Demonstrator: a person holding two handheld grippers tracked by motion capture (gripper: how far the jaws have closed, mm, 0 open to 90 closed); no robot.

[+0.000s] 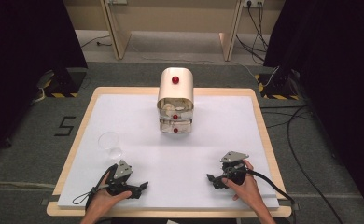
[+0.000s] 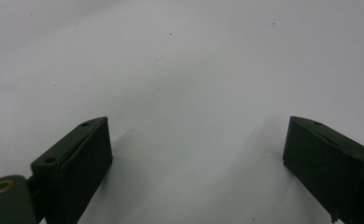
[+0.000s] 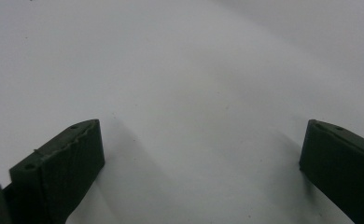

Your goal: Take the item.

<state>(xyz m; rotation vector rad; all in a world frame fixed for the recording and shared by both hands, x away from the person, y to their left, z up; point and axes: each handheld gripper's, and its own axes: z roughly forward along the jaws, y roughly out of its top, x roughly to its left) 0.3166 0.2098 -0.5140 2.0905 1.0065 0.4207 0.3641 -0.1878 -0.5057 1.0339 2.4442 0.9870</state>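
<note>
In the high view, a cream box (image 1: 175, 100) with a rounded top stands upright at the far middle of the white table (image 1: 180, 158). It carries three red knobs (image 1: 175, 80) down its front: one on the curved top section, two on the lower drawers. The upper drawer seems to hold pale items, too small to make out. One clear cup (image 1: 109, 141) stands at the left, nearer than the box and well apart from it.

The left gripper (image 1: 143, 186) lies low at the near left edge, held by the left hand (image 1: 106, 196), jaws pointing right toward the table's middle. The right gripper (image 1: 211, 179) sits at the near right, held by the right hand (image 1: 246, 186), jaws pointing left. The two face each other, well apart. Each has a grey plate on top and a trailing cable.

In the left gripper view, the left gripper (image 2: 196, 149) has both black jaws spread wide over bare white table, nothing between them.

In the right gripper view, the right gripper (image 3: 201, 151) likewise has its jaws spread wide and empty over the white surface.
</note>
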